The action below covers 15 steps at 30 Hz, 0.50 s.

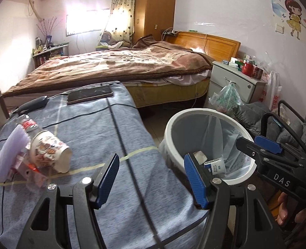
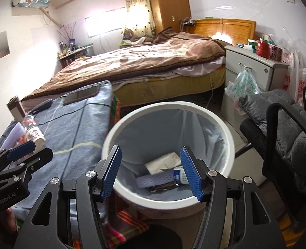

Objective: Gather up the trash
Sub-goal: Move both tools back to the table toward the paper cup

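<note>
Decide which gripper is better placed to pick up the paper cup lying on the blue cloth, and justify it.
Left. The left gripper is open over the cloth near the paper cup; the right gripper hangs open over the bin.

bin (image 2: 231, 145) right of table (image 1: 103, 137) | cup (image 1: 49, 151), bottle (image 1: 29, 125) on table's left | bed (image 1: 103, 66) behind | cartons, perhaps, in bin

A white round trash bin (image 2: 231, 145) with a pale blue liner stands on the floor just beside the cloth-covered table (image 1: 103, 128), and in its bottom lie a crumpled white paper (image 2: 163, 162), a small blue-and-white packet (image 2: 178, 176) and a bluish mesh piece (image 2: 155, 181). On the table's left part sits a pile: a printed paper cup (image 1: 49, 152) on its side, a clear plastic bottle (image 1: 30, 125) with a red label, and a lilac sponge-like pad (image 1: 8, 151), all touching.
</note>
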Available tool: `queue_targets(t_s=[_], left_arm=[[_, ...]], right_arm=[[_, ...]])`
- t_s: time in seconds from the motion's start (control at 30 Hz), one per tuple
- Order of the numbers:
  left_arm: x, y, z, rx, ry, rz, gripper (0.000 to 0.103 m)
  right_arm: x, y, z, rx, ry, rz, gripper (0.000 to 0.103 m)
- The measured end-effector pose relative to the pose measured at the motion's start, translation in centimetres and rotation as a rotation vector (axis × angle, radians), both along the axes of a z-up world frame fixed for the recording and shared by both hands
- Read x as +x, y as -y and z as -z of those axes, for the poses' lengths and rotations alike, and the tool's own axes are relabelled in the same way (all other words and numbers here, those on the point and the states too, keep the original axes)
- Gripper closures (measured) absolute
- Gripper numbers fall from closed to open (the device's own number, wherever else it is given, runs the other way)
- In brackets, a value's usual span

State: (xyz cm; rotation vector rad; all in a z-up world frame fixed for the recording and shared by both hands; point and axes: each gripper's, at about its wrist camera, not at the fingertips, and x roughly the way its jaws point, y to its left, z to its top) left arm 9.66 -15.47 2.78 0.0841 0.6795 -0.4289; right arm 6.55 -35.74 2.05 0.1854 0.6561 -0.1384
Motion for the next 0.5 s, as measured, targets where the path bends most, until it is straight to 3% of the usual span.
queue_targets(t_s=[0.5], left_arm=[[-1.1,-7.3,-0.1,0.005,0.023,-0.133,0.036]], right_arm=[[0.7,-5.5,-0.4,-0.013,0.034,-0.130,0.042]])
